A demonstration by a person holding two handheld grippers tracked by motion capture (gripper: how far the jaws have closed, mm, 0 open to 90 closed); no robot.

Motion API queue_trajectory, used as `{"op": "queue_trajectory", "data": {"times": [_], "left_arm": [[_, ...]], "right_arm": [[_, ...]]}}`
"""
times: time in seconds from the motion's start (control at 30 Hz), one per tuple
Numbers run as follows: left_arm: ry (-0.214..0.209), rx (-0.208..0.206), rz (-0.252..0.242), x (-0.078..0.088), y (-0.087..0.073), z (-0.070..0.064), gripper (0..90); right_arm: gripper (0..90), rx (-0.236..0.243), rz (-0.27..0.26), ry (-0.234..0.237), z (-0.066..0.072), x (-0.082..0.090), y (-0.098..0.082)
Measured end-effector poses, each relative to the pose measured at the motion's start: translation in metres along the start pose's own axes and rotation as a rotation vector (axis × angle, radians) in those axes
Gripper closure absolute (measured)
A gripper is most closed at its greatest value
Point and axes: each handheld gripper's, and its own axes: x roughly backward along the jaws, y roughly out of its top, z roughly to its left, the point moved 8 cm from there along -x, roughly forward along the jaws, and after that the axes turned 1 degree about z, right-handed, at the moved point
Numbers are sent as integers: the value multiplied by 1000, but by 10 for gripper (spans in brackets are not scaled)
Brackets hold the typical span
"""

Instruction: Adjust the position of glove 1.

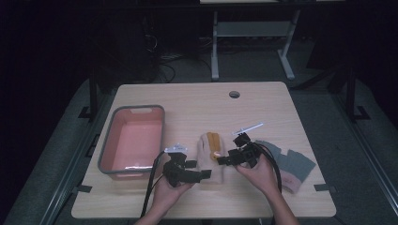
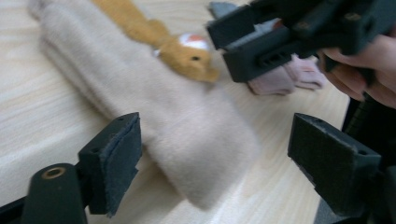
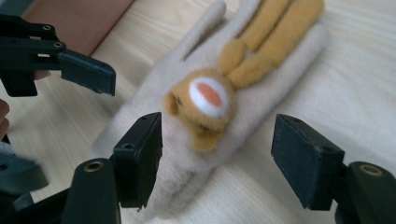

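High view: a wooden table [image 1: 263,101] fills the middle of the frame, with 2 hands entering from the bottom edge.
Tray: a grey-rimmed pink tray [image 1: 107,143] sits at centre left of the frame.
Glove: a beige fluffy glove [image 1: 205,149] with an orange animal figure lies at centre, between the 2 tools.
Grey fabric: a grey and pink cloth item [image 1: 293,166] lies at lower right of centre, just beside the right hand.
Left gripper [image 1: 199,173]: held low at centre, its jaws pointing toward the glove's near end.
Right gripper [image 1: 222,161]: just right of the glove, pointing left at it.

Left gripper view: the left gripper [image 2: 233,154] has its jaws wide apart, the glove [image 2: 154,112] running from upper left to between them; the right gripper [image 2: 247,44] sits at upper right.

Right gripper view: the right gripper [image 3: 219,151] is spread wide, empty, around the glove [image 3: 243,93] and its orange figure; the left gripper [image 3: 86,72] is at upper left.
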Motion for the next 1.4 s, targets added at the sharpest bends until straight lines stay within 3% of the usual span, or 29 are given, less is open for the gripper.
{"op": "queue_trajectory", "data": {"times": [0.13, 0.17, 0.33, 0.37, 0.43, 0.6, 0.8, 1.1, 1.23, 1.4], "left_arm": [[38, 40, -1, -3, 0, 8, 269], [51, 73, 8, -5, -1, 12, 298], [87, 95, 17, -8, -1, 19, 344], [93, 116, 18, -9, -1, 23, 349], [89, 135, 20, -10, -1, 25, 367], [83, 156, 33, -17, -2, 27, 416], [65, 152, 48, -21, -4, 25, 477], [5, 191, 60, -17, -9, 19, 406], [-10, 180, 89, -20, -15, 16, 391], [3, 160, 105, -22, -18, 15, 475]], "right_arm": [[342, -36, -6, 3, -1, -5, -5], [342, -43, -5, 9, -2, -6, -6], [388, -94, -16, 36, 0, -12, -7], [389, -91, -7, 32, 0, -13, -8], [396, -95, 1, 20, -2, -15, -10], [418, -133, -12, 43, -4, -18, -13], [463, -169, -24, 61, -4, -23, -16], [473, -218, -38, 75, -8, -25, -20], [470, -221, -43, 74, -7, -26, -20], [472, -224, -51, 81, -5, -27, -20]]}}
